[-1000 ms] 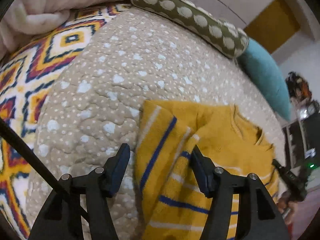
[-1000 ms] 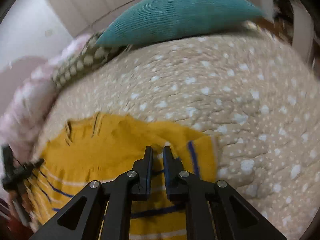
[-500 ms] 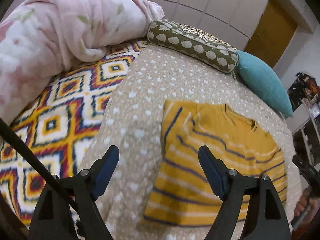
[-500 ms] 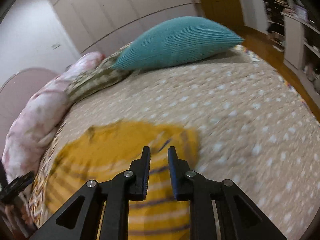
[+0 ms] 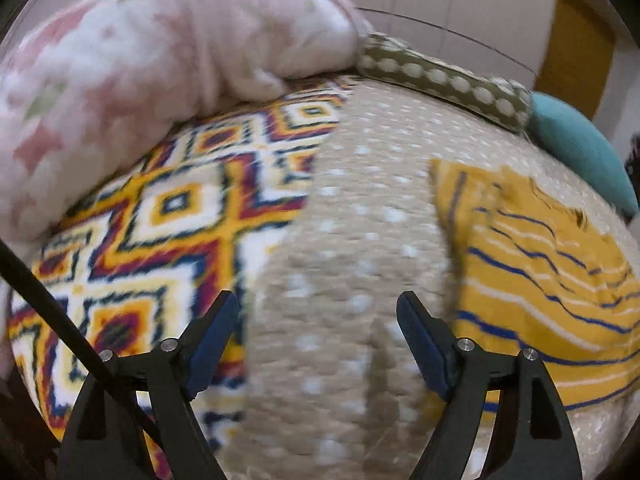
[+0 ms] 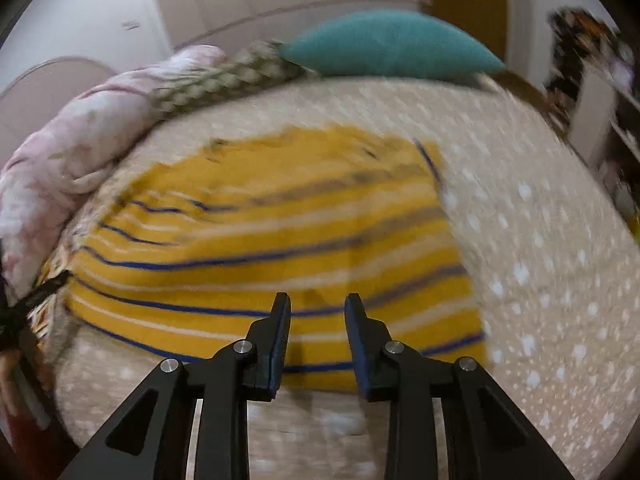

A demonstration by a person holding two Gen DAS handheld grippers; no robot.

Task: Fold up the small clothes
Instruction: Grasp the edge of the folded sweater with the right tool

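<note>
A small yellow sweater (image 6: 280, 236) with blue and white stripes lies flat on the beige dotted quilt (image 6: 552, 264), both sleeves folded in. In the left wrist view it (image 5: 552, 264) lies to the right. My left gripper (image 5: 318, 316) is wide open and empty above the bare quilt (image 5: 352, 240), left of the sweater. My right gripper (image 6: 316, 312) is partly open and empty, hovering over the sweater's near hem. Both views are motion-blurred.
A pink floral blanket (image 5: 152, 64) is heaped at the back left. A patterned multicolour bedspread (image 5: 160, 220) lies left of the quilt. An olive dotted bolster (image 5: 440, 80) and a teal pillow (image 6: 392, 48) line the back. Shelves (image 6: 592, 92) stand at right.
Both grippers have pulled back from the sweater. My left gripper has swung left off it. My right gripper has let go of the folded sleeve and opened partway.
</note>
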